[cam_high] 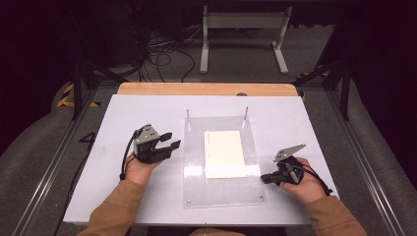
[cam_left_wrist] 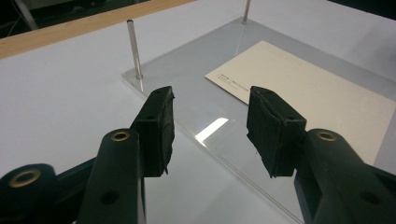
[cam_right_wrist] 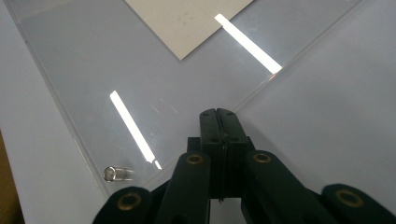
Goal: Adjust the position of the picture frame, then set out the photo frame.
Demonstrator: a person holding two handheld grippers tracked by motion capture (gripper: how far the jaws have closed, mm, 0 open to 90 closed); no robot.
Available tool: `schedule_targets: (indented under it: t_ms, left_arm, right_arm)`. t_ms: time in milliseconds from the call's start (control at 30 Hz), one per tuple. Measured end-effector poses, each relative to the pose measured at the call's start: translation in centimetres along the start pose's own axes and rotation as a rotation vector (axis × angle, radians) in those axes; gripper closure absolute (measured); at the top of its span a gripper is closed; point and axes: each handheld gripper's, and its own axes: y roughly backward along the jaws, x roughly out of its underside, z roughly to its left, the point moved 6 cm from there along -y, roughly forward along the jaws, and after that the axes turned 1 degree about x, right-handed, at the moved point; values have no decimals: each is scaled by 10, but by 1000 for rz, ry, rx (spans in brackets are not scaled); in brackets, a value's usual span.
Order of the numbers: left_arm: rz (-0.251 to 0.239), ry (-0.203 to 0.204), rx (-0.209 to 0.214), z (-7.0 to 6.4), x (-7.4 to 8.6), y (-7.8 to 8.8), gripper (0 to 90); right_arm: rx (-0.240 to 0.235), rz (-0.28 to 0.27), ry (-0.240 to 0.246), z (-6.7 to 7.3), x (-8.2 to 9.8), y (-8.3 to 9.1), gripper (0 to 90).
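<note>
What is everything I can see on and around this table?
Table: one, white top, centre of the high view, with a wooden strip along its far edge.
Clear plate: one, see-through, flat on the middle of the table.
Metal pins: two, silver, upright at the plate's far corners.
Paper sheet: one, cream, flat on the plate.
Stand: one, white, on the grey floor beyond the table.
Cables: several, black, on the floor at the back left.
Left gripper: one, black, left of the plate, jaws apart, nothing between them.
Right gripper: one, black, at the plate's near right edge, jaws together.
Sleeves: two, tan, bottom edge.
</note>
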Motion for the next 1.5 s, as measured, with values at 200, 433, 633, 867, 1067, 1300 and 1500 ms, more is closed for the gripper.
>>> schedule_targets:
  t_ms: [200, 433, 633, 867, 1067, 1300, 1500]
  left_arm:
    - [4, 7, -6, 2, 6, 4, 511]
    - [17, -3, -2, 0, 7, 3, 492]
    - [14, -10, 12, -6, 7, 9, 449]
    - [14, -32, 28, -16, 9, 24, 409]
    - [14, -57, 34, -27, 13, 37, 386]
    - [11, -39, 18, -32, 21, 47, 378]
    - [29, -41, 6, -38, 34, 53, 376]
  right_arm:
    - [-24, -5, 28, 8, -4, -5, 898]
    - [-40, -9, 50, 12, -5, -8, 897]
    - [15, -86, 105, 7, -13, -3, 773]
    - [117, -300, 157, -4, -36, 14, 691]
    - [121, -365, 156, -17, -53, 9, 674]
    - [179, -416, 105, -44, -75, 3, 653]
    - [207, -484, 36, -67, -99, -5, 635]
